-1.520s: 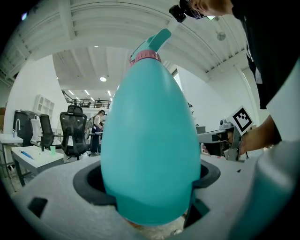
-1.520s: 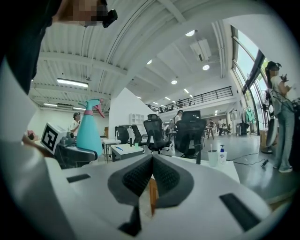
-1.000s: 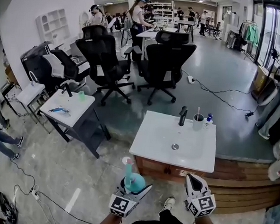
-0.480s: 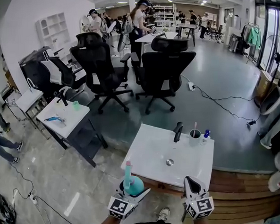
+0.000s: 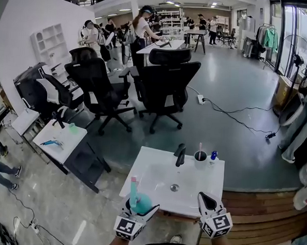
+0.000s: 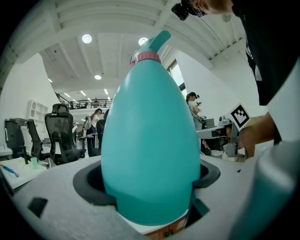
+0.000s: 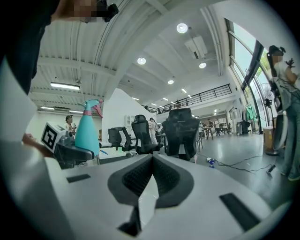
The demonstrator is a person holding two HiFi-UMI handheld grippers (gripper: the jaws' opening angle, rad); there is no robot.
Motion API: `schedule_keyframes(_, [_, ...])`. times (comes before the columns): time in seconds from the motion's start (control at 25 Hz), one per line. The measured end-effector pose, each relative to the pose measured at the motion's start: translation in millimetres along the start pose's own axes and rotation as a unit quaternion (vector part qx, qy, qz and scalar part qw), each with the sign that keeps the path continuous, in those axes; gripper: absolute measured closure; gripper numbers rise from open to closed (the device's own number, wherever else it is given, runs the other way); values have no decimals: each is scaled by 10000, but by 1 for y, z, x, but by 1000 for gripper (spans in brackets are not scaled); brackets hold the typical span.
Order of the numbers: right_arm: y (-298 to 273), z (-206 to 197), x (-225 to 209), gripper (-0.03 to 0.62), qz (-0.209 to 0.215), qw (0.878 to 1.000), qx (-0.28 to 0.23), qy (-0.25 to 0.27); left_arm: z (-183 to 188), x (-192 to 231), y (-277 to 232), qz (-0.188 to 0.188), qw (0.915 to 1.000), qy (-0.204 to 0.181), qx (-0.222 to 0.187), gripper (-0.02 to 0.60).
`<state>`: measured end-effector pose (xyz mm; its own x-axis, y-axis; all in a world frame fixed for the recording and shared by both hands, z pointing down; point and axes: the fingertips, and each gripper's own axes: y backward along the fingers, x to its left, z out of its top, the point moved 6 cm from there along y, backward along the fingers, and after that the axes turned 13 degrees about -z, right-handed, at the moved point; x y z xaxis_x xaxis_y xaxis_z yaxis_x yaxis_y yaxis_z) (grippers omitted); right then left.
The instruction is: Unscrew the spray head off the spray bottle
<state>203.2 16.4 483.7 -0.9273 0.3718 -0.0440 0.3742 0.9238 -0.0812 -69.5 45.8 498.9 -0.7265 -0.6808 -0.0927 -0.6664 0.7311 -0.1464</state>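
A teal spray bottle (image 5: 140,202) with a pink collar and a teal spray head (image 5: 133,184) stands upright between the pads of my left gripper (image 5: 141,207), which is shut on its body. In the left gripper view the bottle (image 6: 150,136) fills the middle and its spray head (image 6: 153,43) points up and to the right. My right gripper (image 5: 204,197) is shut with nothing in it, level with the left one and apart from the bottle. In the right gripper view its pads meet (image 7: 151,159), and the bottle (image 7: 87,131) shows far to the left.
Both grippers hang over the near edge of a white sink counter (image 5: 153,172) with a black faucet (image 5: 180,154), a cup (image 5: 200,157) and a small blue bottle (image 5: 213,155). Black office chairs (image 5: 163,84) stand beyond. A small white table (image 5: 59,139) is at left, a wooden step (image 5: 257,214) at right.
Both grippers have moved forward to the sink counter, the left one with the bottle still in it. They now sit over its near edge. Neither grip has changed.
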Motion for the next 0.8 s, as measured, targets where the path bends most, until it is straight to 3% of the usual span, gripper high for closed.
schedule_keyframes(0.56, [-39, -8, -11, 589, -27, 9999, 108, -93, 3, 33, -38, -108, 9999, 104, -31, 118])
schedule_keyframes(0.8, [-74, 2, 9, 589, -97, 10000, 23, -4, -1, 73, -52, -454, 9988, 103, -153, 118])
